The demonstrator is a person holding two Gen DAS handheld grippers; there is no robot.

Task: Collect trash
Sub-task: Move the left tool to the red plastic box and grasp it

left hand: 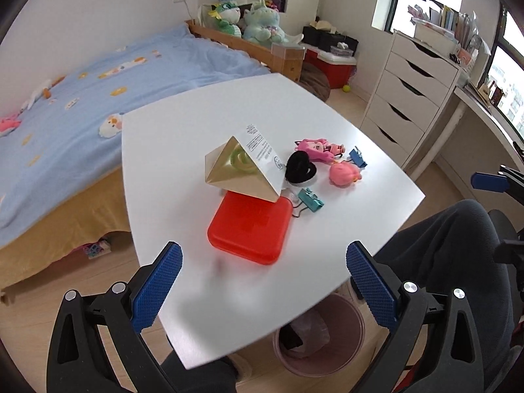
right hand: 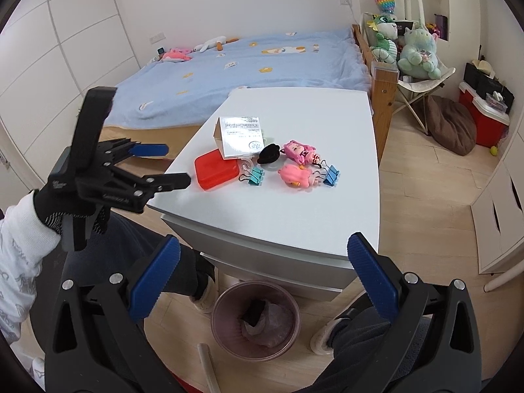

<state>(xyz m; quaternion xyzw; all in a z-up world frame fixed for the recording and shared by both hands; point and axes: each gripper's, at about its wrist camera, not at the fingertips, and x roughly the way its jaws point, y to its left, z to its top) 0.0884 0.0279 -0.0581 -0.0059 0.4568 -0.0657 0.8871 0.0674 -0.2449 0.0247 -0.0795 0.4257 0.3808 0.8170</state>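
The left claw [left hand: 263, 281] is being held spread wide and empty above the near edge of the white surface [left hand: 327, 255], its blue pads [left hand: 157, 288] well apart. In the right wrist view the same claw is being seen from the side at the surface's left edge, gripped by a gloved hand [right hand: 75, 209] with a white sleeve [right hand: 19, 249] behind it. The right claw [right hand: 263, 275] is likewise being held released, with nothing between its fingers, hovering off the near edge above the floor.

Below the near edge, a pink bin [right hand: 255, 321] is standing on the wooden floor between the person's feet; crumpled translucent plastic and something dark are lying inside it.

On the surface, a red square box [left hand: 250, 226] is lying closed, nearest the left claw. A gold carton [left hand: 242, 170] with a white printed face is being propped tilted on the red box's far edge. A teal binder clip [left hand: 311, 199] is lying just beside the box's right corner. Beyond it, a black heart-shaped item [left hand: 299, 165], a pink plush figure [left hand: 344, 173], a pink doll [left hand: 319, 149] and a blue binder clip [left hand: 358, 159] are clustered toward the right edge.

A bed [left hand: 98, 98] with a blue cover is standing past the far edge.
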